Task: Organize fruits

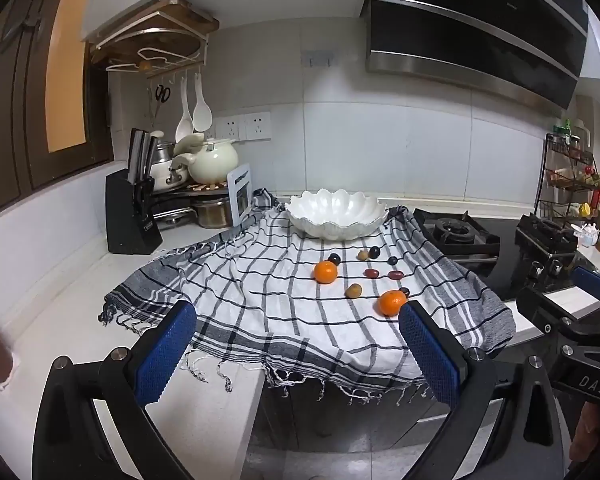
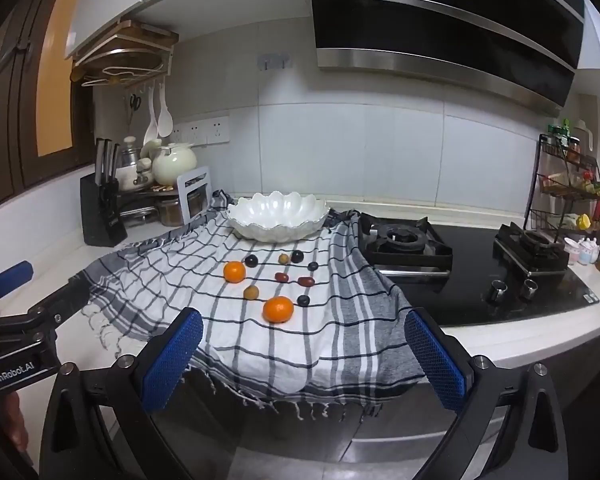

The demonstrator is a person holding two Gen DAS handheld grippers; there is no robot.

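We hold the left gripper nearest to us, its blue-padded jaws spread wide with nothing between them, hovering off the near edge of the counter; the right gripper hangs beside it on the right, jaws likewise released and empty; neither touches the cloth.

Beyond the pads lies the checked cloth, its fringe draped over the near counter edge; on it the fruits are scattered, all apart from one another; closest is a tangerine with a dark grape just to its right; a little farther and left sits a brownish longan; then two red jujubes side by side, and a second tangerine to the left of them; farther still are three more dark grapes and another longan.

At the far edge of the cloth stands the white scalloped bowl, empty; no fruit is in it yet; to the right is the gas stove, to the far left the knife block and a cream pot; the spice rack stands far right.
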